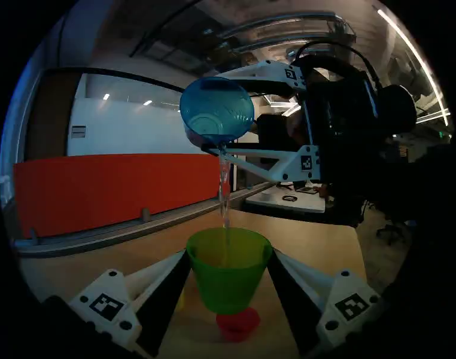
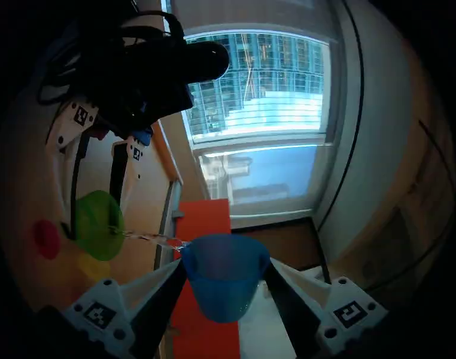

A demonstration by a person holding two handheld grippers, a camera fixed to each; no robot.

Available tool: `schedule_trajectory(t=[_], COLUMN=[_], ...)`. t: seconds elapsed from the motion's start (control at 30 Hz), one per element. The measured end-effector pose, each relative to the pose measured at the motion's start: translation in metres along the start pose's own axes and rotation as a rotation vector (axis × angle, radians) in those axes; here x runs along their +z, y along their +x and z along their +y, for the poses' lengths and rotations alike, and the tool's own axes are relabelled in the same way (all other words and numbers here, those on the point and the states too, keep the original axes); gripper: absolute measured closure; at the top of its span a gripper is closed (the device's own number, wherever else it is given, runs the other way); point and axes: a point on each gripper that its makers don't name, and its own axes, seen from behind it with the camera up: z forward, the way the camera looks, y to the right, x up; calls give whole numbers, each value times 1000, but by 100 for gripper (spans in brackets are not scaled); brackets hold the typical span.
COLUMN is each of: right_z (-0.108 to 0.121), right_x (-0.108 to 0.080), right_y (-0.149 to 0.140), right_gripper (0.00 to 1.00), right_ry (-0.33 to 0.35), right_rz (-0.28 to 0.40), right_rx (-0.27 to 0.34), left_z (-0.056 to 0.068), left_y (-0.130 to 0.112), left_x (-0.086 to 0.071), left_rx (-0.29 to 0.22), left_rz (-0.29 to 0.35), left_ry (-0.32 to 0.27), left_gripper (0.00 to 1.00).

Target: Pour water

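Note:
In the left gripper view my left gripper (image 1: 228,272) is shut on a green cup (image 1: 228,269), held upright over a wooden table (image 1: 312,239). Above it my right gripper (image 1: 228,119) holds a blue cup (image 1: 216,110) tipped over, and a thin stream of water (image 1: 224,191) falls from its rim into the green cup. In the right gripper view my right gripper (image 2: 225,287) is shut on the blue cup (image 2: 224,281). The water (image 2: 150,239) runs from it toward the green cup (image 2: 97,232), held by the left gripper (image 2: 96,197).
A red cup (image 1: 237,323) stands on the table right behind the green one, and a yellow thing (image 2: 93,266) lies beside it. An orange wall panel (image 1: 108,185) runs along the table's far edge. A big window (image 2: 258,119) and a second desk (image 1: 288,200) lie beyond.

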Motion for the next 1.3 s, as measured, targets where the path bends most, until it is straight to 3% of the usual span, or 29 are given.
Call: schedule_trajectory(t=[1.3], right_z=[3], right_x=[-4], right_y=[16], right_gripper=[10], right_ry=[-14], right_rz=[-2], right_rx=[-160], left_z=[-3], left_y=[0], left_x=[0], left_rx=[3], left_rz=[1], left_ry=[7], left_gripper=[13])
